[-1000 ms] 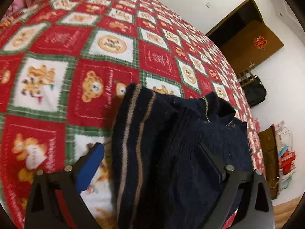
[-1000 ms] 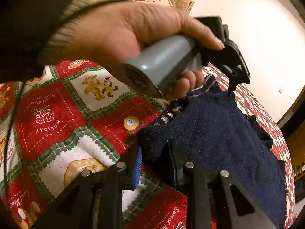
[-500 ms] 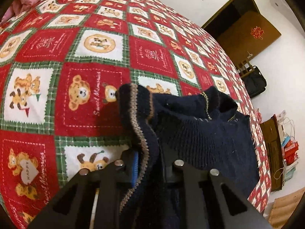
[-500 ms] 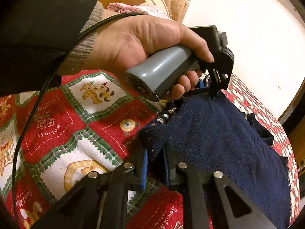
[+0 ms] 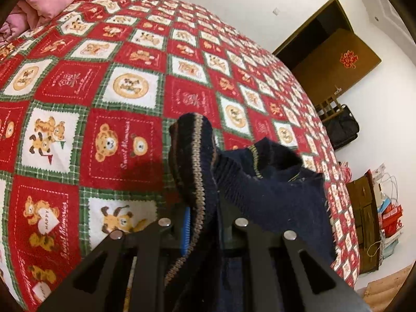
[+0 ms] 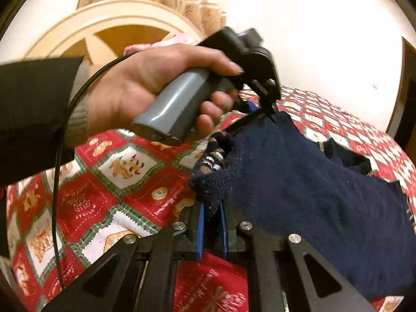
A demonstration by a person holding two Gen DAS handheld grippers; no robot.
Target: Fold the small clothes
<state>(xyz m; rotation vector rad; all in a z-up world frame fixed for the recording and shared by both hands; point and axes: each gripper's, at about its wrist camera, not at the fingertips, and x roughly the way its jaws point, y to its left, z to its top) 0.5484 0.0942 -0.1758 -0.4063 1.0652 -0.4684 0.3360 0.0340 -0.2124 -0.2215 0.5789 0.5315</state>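
We have both grippers' fingers pinched shut on the navy sweater's [image 6: 299, 182] hem, left gripper [image 5: 201, 223] and right gripper [image 6: 212, 223], lifting it off the bed [image 5: 104, 91]; we should raise evenly, keeping the edge taut.

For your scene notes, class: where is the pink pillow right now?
In the left wrist view, the pink pillow sits at the top left corner, on the far end of the red teddy-bear bedspread.
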